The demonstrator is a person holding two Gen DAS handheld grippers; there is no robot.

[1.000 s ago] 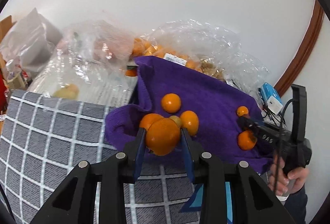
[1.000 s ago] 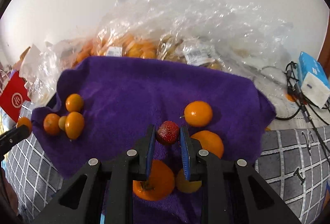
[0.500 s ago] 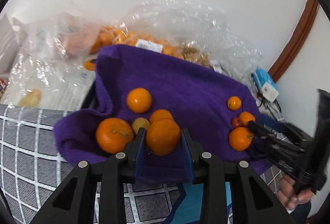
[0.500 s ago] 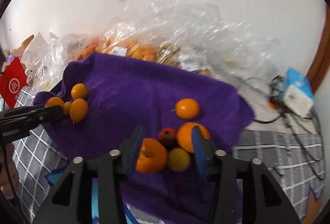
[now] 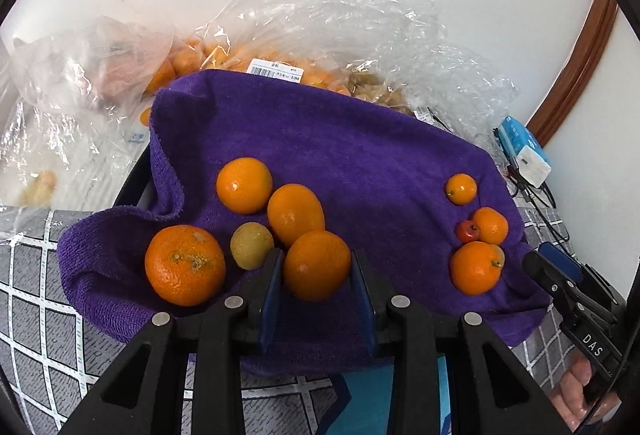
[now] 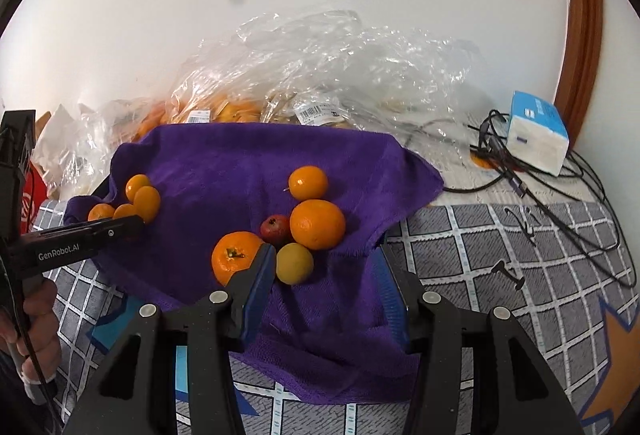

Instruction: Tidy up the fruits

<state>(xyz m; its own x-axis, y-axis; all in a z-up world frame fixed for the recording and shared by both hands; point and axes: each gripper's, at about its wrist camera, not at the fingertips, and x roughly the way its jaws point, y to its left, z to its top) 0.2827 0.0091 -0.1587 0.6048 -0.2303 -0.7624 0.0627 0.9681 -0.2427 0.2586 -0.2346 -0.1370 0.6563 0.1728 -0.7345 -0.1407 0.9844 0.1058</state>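
A purple towel (image 5: 360, 155) (image 6: 248, 163) carries two fruit clusters. My left gripper (image 5: 316, 271) is shut on an orange (image 5: 317, 265), just above the left cluster: a large mandarin (image 5: 185, 265), a yellow-green fruit (image 5: 251, 245) and two more oranges (image 5: 295, 213). My right gripper (image 6: 326, 275) stands open over the towel's near part, nothing between its blue pads. Ahead of it lie a small red fruit (image 6: 275, 228), a yellow fruit (image 6: 295, 263) and three oranges (image 6: 317, 223). The right gripper's tip (image 5: 560, 275) shows at the right edge of the left wrist view.
Clear plastic bags of oranges (image 5: 280, 67) and other produce pile up against the white wall behind the towel. A blue-white tissue pack (image 6: 538, 137) and black cables (image 6: 540, 195) lie at the right. Grey checked cloth (image 6: 520, 255) covers the table around the towel.
My right gripper let go of the small red fruit, opened and drew back; the fruit now lies among the oranges. My left gripper carried its orange in over the left cluster.
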